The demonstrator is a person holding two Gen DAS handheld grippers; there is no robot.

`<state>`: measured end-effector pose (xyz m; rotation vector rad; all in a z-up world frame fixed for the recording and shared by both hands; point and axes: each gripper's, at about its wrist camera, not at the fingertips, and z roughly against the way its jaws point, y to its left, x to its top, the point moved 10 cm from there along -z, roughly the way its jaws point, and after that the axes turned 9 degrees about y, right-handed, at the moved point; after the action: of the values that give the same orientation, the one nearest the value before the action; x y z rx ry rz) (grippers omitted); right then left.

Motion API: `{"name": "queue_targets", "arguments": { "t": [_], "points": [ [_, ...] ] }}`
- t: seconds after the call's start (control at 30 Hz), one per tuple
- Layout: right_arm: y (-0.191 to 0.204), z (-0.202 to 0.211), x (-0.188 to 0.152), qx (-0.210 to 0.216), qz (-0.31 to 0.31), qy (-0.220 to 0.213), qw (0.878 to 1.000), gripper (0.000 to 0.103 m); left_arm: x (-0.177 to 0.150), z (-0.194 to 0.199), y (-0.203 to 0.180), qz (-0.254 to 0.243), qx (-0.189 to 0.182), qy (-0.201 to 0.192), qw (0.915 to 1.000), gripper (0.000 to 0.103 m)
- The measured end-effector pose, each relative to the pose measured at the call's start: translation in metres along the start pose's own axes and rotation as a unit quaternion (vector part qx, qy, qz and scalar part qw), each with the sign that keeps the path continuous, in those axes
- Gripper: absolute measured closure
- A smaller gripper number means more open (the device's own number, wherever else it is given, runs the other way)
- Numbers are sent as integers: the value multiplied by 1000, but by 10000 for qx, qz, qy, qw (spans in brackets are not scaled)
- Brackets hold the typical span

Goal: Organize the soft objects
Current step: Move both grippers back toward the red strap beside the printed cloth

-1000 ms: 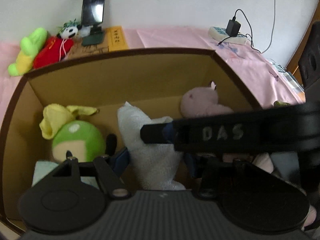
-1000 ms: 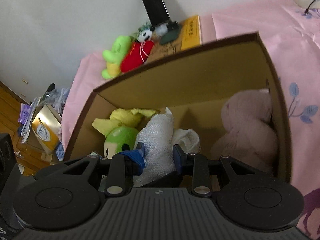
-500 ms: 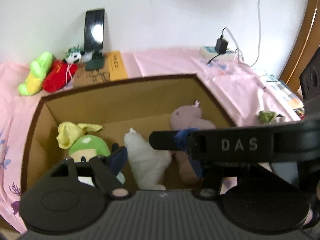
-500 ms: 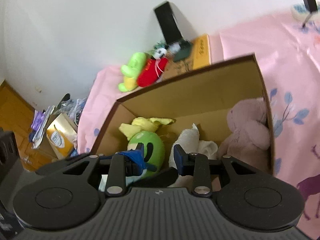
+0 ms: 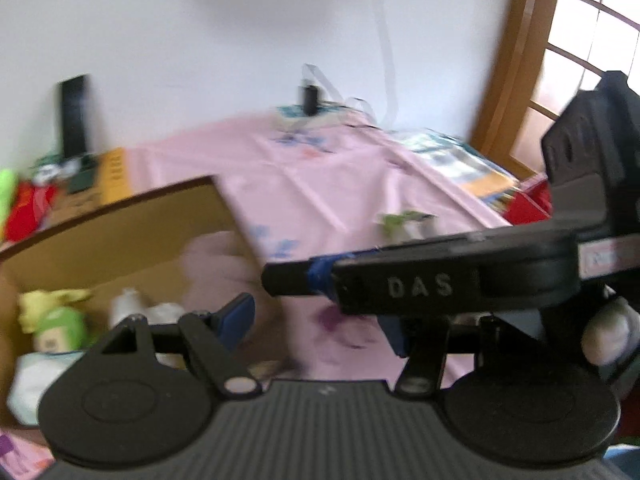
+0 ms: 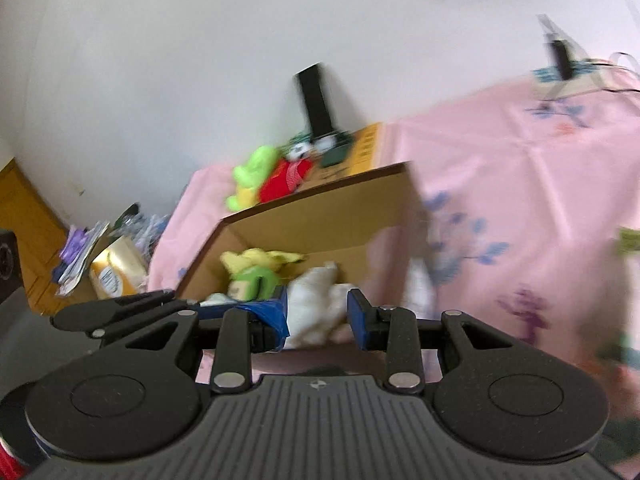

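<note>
Well, box filling up, more toys waiting!
Cardboard box [image 6: 320, 216] on the pink sheet [image 5: 320, 176] holds several plushies; green toy [image 6: 250, 178] and red one [image 6: 286, 178] sit behind it. Left gripper [image 5: 320, 320] and right gripper [image 6: 318, 316]: jaws parted, both empty.

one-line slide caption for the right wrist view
Open right gripper above a cardboard box holding a green plush and a white towel.

Home bedroom, pink floral bedsheet [image 5: 320, 184], plush toys [image 6: 256, 176], wooden window frame [image 5: 516, 64]
</note>
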<state>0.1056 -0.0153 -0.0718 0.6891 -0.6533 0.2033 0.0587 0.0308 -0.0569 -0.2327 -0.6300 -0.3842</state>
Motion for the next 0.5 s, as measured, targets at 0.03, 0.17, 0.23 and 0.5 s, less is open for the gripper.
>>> {"name": "queue_targets", "arguments": {
  "t": [0.03, 0.17, 0.23, 0.5],
  "points": [
    [-10, 8, -2, -81, -75, -36, 9999, 86, 0, -5, -13, -89, -93, 49, 9999, 44],
    [-59, 44, -13, -405, -496, -161, 9978, 86, -1, -30, -66, -514, -431, 280, 9974, 44],
    [-82, 59, -20, -586, -706, -195, 9956, 86, -3, -43, -93, -702, -625, 435, 9946, 44],
    [-169, 116, -53, -1302, -1412, -233, 9811, 86, -16, -95, -177, -1001, -1352, 1016, 9805, 44]
  ]
}}
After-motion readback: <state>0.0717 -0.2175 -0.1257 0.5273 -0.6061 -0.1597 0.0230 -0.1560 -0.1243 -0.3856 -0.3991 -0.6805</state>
